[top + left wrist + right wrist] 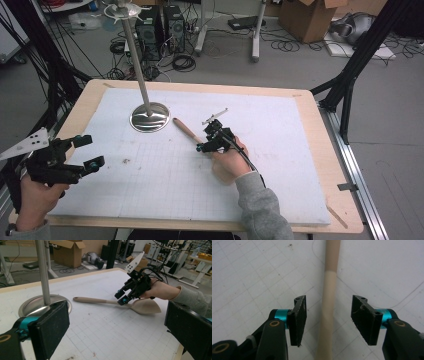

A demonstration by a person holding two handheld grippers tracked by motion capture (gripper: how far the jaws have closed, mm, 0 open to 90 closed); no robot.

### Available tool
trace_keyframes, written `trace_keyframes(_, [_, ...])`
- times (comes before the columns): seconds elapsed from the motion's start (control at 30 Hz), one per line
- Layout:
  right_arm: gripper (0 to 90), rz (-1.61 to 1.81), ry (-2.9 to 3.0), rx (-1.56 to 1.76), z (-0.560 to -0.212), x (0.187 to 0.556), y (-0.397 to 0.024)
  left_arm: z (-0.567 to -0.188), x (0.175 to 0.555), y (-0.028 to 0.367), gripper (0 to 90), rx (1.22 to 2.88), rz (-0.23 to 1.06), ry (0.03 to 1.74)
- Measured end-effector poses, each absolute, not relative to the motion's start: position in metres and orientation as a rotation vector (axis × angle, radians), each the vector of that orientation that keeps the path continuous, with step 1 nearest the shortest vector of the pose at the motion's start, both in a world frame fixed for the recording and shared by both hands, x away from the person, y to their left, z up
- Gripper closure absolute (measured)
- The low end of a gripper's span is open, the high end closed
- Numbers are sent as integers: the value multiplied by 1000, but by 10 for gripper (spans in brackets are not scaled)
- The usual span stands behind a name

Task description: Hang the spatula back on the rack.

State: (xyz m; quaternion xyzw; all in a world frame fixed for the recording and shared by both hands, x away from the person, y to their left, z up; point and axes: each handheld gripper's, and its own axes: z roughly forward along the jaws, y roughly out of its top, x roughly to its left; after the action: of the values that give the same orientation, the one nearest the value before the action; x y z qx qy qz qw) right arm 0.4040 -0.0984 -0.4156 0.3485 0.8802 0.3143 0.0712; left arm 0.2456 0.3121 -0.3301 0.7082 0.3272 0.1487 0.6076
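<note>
A wooden spoon [186, 129] lies flat on the white gridded mat, its handle pointing toward the stand and its bowl [145, 306] under the person's right hand. My right gripper [204, 138] [121, 298] is lowered over the handle near the bowl. In the right gripper view the handle [329, 285] runs up between the two pads of the right gripper [329, 302], with a gap on each side, so the pads do not touch it. My left gripper [92, 151] [115, 322] hovers at the mat's left edge, jaws wide apart with nothing between them.
A metal stand with a round shiny base [149, 120] [37, 306] and a tall pole stands at the mat's far left, just beyond the spoon's handle end. The white mat [280, 165] lies on a wooden table [327, 150]. Cables, boxes and frame legs are on the floor beyond.
</note>
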Motion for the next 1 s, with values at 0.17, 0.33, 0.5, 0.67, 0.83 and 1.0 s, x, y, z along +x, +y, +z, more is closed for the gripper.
trace_keyframes(0.17, [478, 940, 2636, 1062, -418, 404, -97, -331, 246, 313, 64, 1640, 342, 761])
trace_keyframes(0.33, [477, 933, 2630, 1077, -423, 404, -96, -331, 246, 312, 64, 1641, 343, 762])
trace_keyframes(0.5, [481, 944, 2606, 1075, -424, 403, -95, -331, 246, 312, 63, 1639, 344, 764])
trace_keyframes(0.67, [512, 941, 2588, 1072, -424, 401, -94, -331, 247, 313, 64, 1641, 349, 767])
trace_keyframes(0.83, [523, 942, 2577, 1087, -427, 401, -94, -331, 246, 313, 63, 1636, 349, 773])
trace_keyframes(1.0, [554, 939, 2573, 1084, -428, 401, -93, -332, 247, 313, 63, 1643, 347, 771])
